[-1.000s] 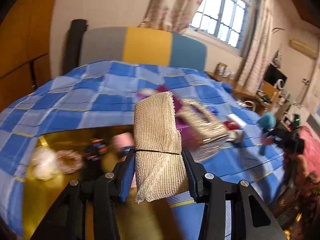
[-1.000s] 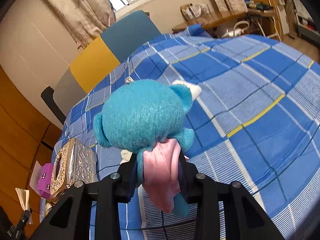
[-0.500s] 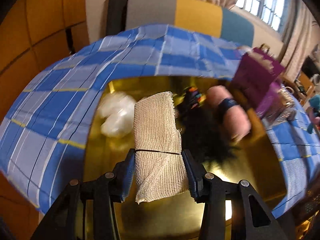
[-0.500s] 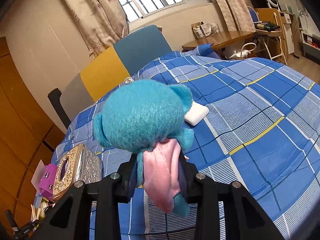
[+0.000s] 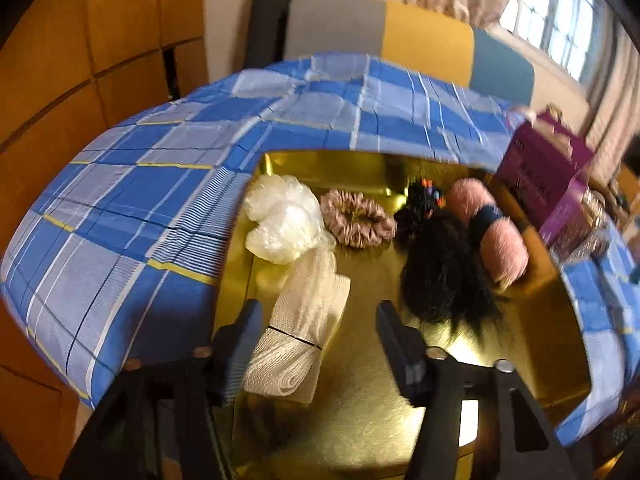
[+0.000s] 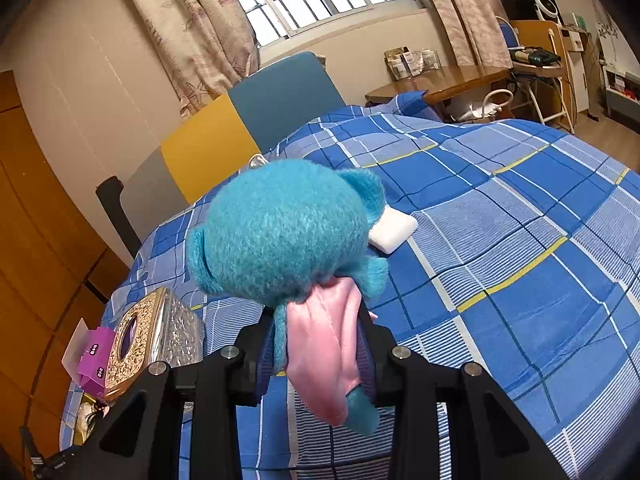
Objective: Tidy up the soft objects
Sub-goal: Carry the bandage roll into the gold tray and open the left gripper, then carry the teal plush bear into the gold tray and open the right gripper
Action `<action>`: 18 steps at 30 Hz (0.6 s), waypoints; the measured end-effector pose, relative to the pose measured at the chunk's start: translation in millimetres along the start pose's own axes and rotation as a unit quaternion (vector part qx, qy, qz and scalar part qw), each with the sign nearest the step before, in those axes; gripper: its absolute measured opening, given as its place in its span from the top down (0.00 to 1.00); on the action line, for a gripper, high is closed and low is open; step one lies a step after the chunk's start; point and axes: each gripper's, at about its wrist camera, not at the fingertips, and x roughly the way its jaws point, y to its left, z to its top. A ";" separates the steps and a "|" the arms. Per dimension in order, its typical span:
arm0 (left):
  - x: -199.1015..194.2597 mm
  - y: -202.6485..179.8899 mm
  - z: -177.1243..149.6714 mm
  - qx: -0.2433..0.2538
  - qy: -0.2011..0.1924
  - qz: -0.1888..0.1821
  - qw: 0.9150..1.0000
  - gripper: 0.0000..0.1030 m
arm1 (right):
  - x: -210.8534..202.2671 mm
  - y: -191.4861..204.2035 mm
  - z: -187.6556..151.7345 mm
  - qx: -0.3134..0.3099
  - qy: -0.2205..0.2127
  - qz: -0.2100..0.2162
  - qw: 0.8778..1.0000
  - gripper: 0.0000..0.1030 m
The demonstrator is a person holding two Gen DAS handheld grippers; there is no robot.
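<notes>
In the left wrist view my left gripper (image 5: pixel 320 320) is open above a gold tray (image 5: pixel 360 420). A rolled beige mesh cloth (image 5: pixel 304 328) lies on the tray between the jaws, close to the left finger. Also in the tray are a white plastic bundle (image 5: pixel 282 216), a tan scrunchie (image 5: pixel 356 220), a black furry item (image 5: pixel 444 268) and a pink fluffy roll (image 5: pixel 492 228). In the right wrist view my right gripper (image 6: pixel 316 332) is shut on a teal plush toy (image 6: pixel 284 236) by its pink cloth part, held above the blue plaid bedspread (image 6: pixel 500 240).
A purple box (image 5: pixel 544 176) stands at the tray's far right edge. In the right wrist view a white block (image 6: pixel 394 230) lies on the bed behind the toy, and a gold tissue box (image 6: pixel 148 332) and purple box (image 6: pixel 94 354) sit at the left. Headboard and wooden walls lie behind.
My left gripper has opened and let go of the mesh roll, which now lies tilted on the tray. The right gripper still holds the teal toy, raised slightly.
</notes>
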 end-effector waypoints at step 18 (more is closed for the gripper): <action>-38.3 -26.1 -29.9 -0.039 -0.057 -0.009 0.998 0.13 | -59.7 125.5 -8.8 -0.080 -0.009 0.088 0.993 0.66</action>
